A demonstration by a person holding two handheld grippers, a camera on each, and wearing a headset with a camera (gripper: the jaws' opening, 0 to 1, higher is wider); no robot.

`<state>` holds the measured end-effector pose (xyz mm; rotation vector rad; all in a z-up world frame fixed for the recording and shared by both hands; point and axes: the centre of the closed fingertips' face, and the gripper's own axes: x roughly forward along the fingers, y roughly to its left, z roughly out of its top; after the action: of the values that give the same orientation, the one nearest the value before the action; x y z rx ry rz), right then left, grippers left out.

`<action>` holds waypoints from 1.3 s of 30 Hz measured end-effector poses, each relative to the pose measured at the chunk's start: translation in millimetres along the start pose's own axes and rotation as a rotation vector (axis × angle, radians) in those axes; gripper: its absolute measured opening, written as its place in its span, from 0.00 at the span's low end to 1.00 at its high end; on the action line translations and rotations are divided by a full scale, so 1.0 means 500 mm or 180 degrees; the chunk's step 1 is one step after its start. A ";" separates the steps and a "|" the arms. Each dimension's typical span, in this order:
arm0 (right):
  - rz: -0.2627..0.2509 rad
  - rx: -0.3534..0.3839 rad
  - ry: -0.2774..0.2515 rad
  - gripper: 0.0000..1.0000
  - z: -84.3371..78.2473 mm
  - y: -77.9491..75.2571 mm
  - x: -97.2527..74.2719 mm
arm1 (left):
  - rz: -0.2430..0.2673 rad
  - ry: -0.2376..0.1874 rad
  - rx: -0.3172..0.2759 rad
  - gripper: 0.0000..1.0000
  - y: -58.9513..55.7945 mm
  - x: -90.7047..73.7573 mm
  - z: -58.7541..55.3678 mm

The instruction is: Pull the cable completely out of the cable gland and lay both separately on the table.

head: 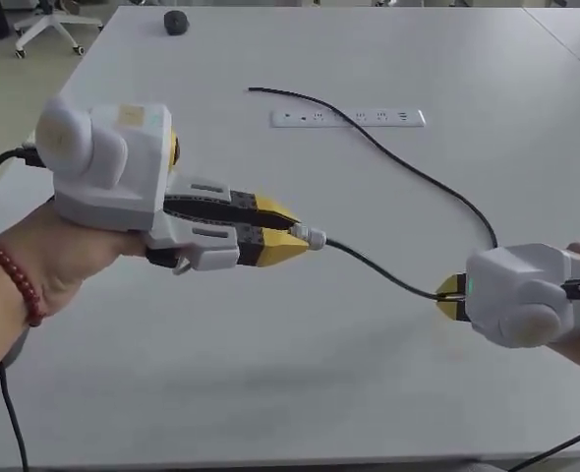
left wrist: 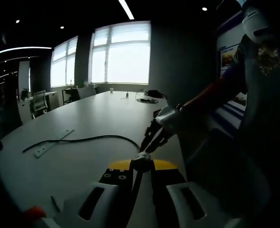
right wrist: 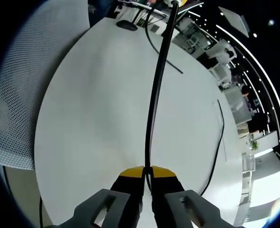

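Clamping the grey cable gland (head: 314, 238) at its tips, the left gripper (head: 296, 233) faces the right gripper (head: 449, 293), pinching the black cable (head: 378, 271); cable apparently still threaded through gland, neither laid down

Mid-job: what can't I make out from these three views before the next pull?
- How much cable is left inside the cable gland: the jaws of the left gripper cover its back end in the head view; the left gripper view is too dark.
- The cable's free end by the power strip: too small, head view.
- The dark lump far across the table: too small to name.
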<state>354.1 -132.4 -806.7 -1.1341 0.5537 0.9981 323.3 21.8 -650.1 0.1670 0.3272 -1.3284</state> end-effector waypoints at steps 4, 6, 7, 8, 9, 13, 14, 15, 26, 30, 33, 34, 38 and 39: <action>-0.0015 0.0094 -0.0112 0.00 0.009 -0.003 -0.008 | 0.0023 -0.0036 -0.0012 0.15 0.004 -0.001 0.004; 0.0012 0.0258 -0.0255 0.03 0.027 0.000 -0.014 | 0.0051 -0.0026 -0.0026 0.15 0.008 -0.001 0.003; -0.0030 0.0250 -0.0275 0.09 0.032 -0.004 -0.017 | 0.0049 -0.0024 -0.0020 0.15 0.008 -0.001 0.002; -0.0027 0.0256 -0.0302 0.15 0.038 -0.003 -0.020 | 0.0045 -0.0021 -0.0023 0.15 0.008 0.000 0.001; 0.0000 0.0301 -0.0378 0.15 0.052 0.001 -0.024 | 0.0045 -0.0018 -0.0022 0.15 0.008 0.001 0.000; -0.0045 0.0370 -0.0602 0.19 0.101 0.000 -0.047 | 0.0061 -0.0019 -0.0026 0.15 0.012 0.003 -0.001; -0.0073 0.0360 -0.0707 0.19 0.118 -0.002 -0.055 | 0.0064 -0.0016 -0.0026 0.15 0.012 0.003 -0.001; -0.0141 0.0362 -0.0767 0.20 0.135 -0.009 -0.067 | 0.0066 -0.0011 -0.0030 0.15 0.013 0.003 -0.002; -0.0444 0.0363 -0.1520 0.28 0.319 -0.055 -0.182 | 0.0060 0.0007 -0.0054 0.15 0.012 0.005 -0.010; -0.0460 0.0348 -0.1655 0.44 0.353 -0.062 -0.196 | 0.0057 0.0014 -0.0054 0.15 0.010 0.007 -0.011; -0.0439 0.0334 -0.1660 0.53 0.364 -0.060 -0.196 | 0.0053 0.0002 -0.0057 0.15 0.009 0.008 -0.009; -0.0441 0.0312 -0.1664 0.53 0.366 -0.059 -0.196 | 0.0050 -0.0001 -0.0057 0.15 0.009 0.008 -0.009; -0.0420 0.0283 -0.1643 0.51 0.372 -0.057 -0.191 | 0.0048 0.0001 -0.0055 0.15 0.008 0.007 -0.009; -0.0408 0.0261 -0.1634 0.50 0.374 -0.056 -0.188 | 0.0050 0.0004 -0.0055 0.15 0.008 0.007 -0.010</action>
<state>313.1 3.6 -650.4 -0.7863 0.1062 1.0930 327.3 21.1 -656.1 0.1558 0.3378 -1.3096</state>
